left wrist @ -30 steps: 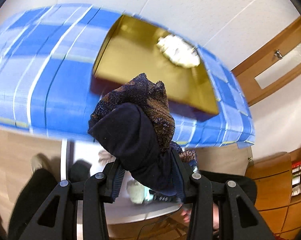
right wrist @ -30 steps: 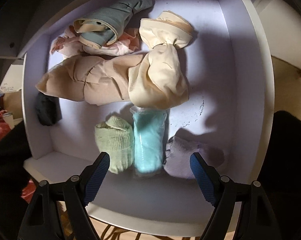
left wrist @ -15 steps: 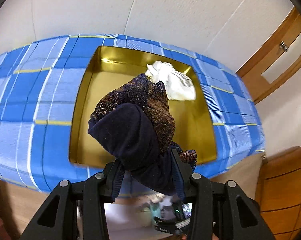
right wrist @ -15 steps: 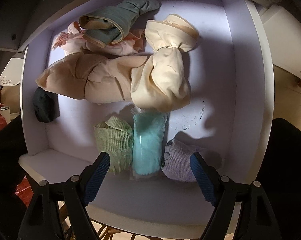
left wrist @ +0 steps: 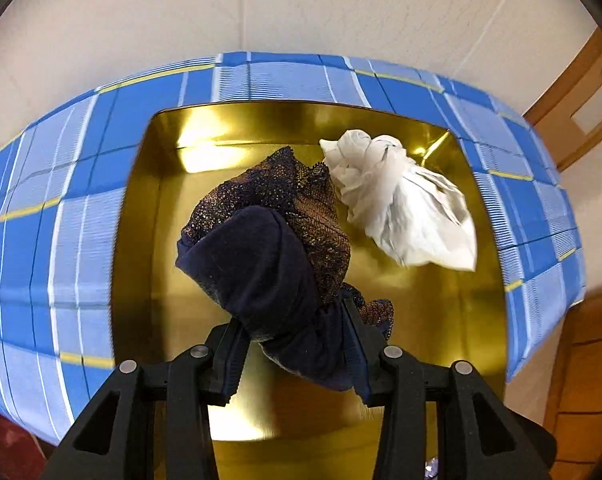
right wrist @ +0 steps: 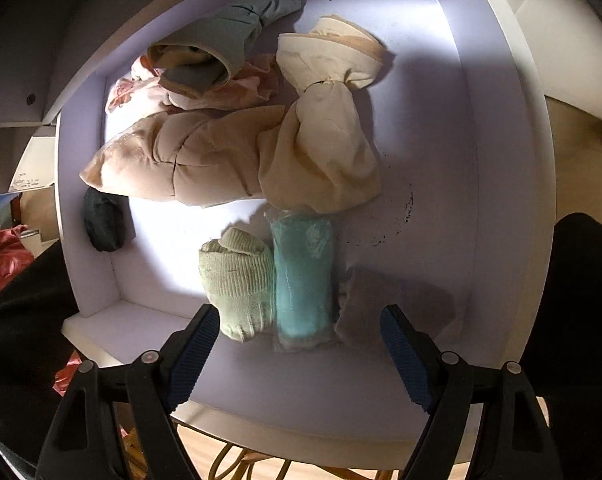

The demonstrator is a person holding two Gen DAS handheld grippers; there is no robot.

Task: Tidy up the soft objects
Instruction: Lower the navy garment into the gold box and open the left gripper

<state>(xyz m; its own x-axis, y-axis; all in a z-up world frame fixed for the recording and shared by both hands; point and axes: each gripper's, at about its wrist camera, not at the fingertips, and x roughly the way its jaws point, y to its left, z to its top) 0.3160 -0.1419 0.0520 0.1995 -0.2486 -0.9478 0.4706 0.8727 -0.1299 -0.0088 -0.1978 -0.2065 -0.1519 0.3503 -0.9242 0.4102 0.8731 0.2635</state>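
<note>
Hiding much gold tray (left wrist: 149, 240), left jaws pinch a dark lace bundle (left wrist: 269, 248); right jaws wide, empty.

Two wrist cameras, each looking steeply down along its own fingers

Left looks close over a gold metal tray (left wrist: 441, 320) on blue checked cloth (left wrist: 61, 216); right over a white open drawer (right wrist: 501, 208) of rolled garments. They share nothing.

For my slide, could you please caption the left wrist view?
Left gripper holding a dark navy lace bundle above a gold tray.
</note>
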